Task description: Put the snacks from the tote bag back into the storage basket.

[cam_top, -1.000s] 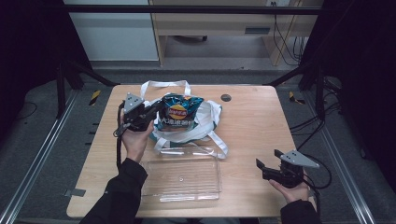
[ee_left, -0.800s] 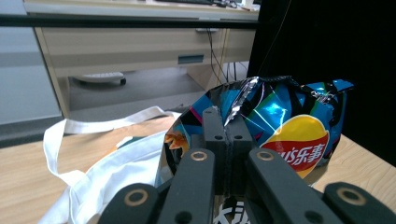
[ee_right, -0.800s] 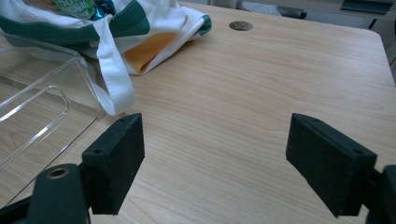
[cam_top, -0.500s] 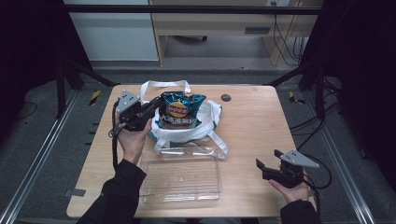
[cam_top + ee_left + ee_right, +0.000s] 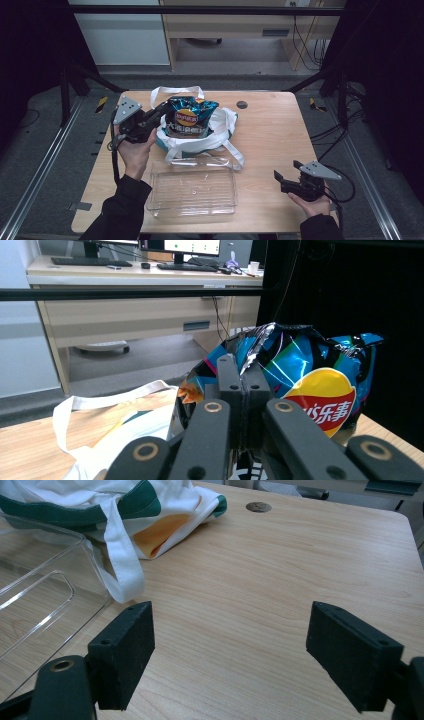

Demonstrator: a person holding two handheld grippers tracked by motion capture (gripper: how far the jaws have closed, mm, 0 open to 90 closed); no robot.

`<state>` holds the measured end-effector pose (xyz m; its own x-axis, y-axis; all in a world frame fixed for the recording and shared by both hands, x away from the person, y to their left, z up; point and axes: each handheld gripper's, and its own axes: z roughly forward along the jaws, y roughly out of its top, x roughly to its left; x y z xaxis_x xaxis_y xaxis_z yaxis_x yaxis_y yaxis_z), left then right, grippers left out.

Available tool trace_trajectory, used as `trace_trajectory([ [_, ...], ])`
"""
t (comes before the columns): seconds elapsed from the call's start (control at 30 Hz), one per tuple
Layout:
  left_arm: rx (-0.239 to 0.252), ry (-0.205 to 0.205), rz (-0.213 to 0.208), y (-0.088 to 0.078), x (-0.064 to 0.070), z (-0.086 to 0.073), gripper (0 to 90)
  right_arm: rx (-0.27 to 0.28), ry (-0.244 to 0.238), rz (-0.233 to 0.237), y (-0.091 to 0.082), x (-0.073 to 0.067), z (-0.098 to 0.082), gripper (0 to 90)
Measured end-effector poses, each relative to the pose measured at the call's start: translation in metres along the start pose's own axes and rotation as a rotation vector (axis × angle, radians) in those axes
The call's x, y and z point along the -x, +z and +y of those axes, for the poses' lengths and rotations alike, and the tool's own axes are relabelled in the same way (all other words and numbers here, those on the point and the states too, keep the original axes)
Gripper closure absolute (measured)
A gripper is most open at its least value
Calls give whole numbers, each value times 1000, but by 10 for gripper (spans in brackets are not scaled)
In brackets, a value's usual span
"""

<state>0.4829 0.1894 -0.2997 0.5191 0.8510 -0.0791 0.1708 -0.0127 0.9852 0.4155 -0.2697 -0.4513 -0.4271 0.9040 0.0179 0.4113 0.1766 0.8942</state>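
Observation:
A blue crisp bag (image 5: 189,118) stands upright in the mouth of a white tote bag with green trim (image 5: 220,135) at the back middle of the table. My left gripper (image 5: 162,111) comes in from the left and is shut on the crisp bag's crumpled left edge. In the left gripper view the jaws meet on the foil (image 5: 243,375), with the crisp bag (image 5: 310,385) rising behind them and the tote (image 5: 100,410) below. My right gripper (image 5: 280,180) rests near the front right corner, open, with nothing between its fingers (image 5: 230,650).
A clear plastic tray (image 5: 192,187) lies at the front middle, just in front of the tote's straps (image 5: 232,157). The tray's corner (image 5: 30,580) and a strap (image 5: 125,575) lie left of the right gripper. A round hole (image 5: 242,104) marks the tabletop behind the tote.
My left gripper has risen a little and drawn slightly left, with the crisp bag's edge still in it. The right gripper has stayed in place.

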Motion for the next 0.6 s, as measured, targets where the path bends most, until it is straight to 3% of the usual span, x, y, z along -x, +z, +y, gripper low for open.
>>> trace_trajectory([
  [0.37,25,7,-8,-22,9,8,900,3,-5,-5,0,0,0,194],
  [0.6,37,1,-36,-32,14,6,900,6,-5,-4,-1,0,0,194],
])
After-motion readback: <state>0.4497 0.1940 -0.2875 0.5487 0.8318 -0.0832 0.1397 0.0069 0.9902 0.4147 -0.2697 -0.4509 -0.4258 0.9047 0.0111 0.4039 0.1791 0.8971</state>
